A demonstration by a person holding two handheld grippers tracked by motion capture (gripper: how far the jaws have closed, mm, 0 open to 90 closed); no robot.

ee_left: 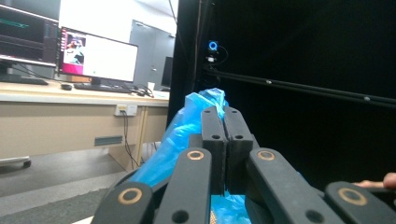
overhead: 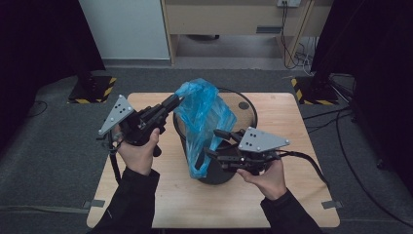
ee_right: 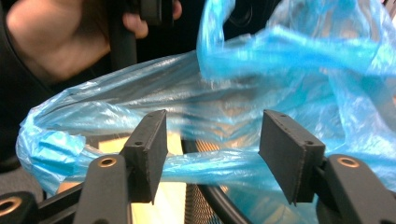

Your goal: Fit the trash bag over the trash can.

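A thin blue plastic bag (overhead: 202, 122) stands partly inside a black mesh bin (overhead: 251, 105) in the middle of the wooden table (overhead: 146, 195). My left gripper (overhead: 176, 100) is at the bag's upper left edge, shut on the film and holding it up. In the left gripper view its jaws (ee_left: 226, 112) are pressed together, with the bag (ee_left: 173, 144) bunched around them. My right gripper (overhead: 214, 143) is at the bin's near right side, open. In the right gripper view a twisted strand of the bag (ee_right: 280, 60) runs across the gap of my right gripper (ee_right: 212, 140), and neither pad presses on it.
The bin's rim (ee_right: 210, 196) curves just below the right jaws. The hand holding the left gripper (ee_right: 51, 42) is beyond the bag. Black stands with hazard-striped feet (overhead: 92, 90) flank the table's far corners. Cables (overhead: 350, 170) lie on the floor to the right.
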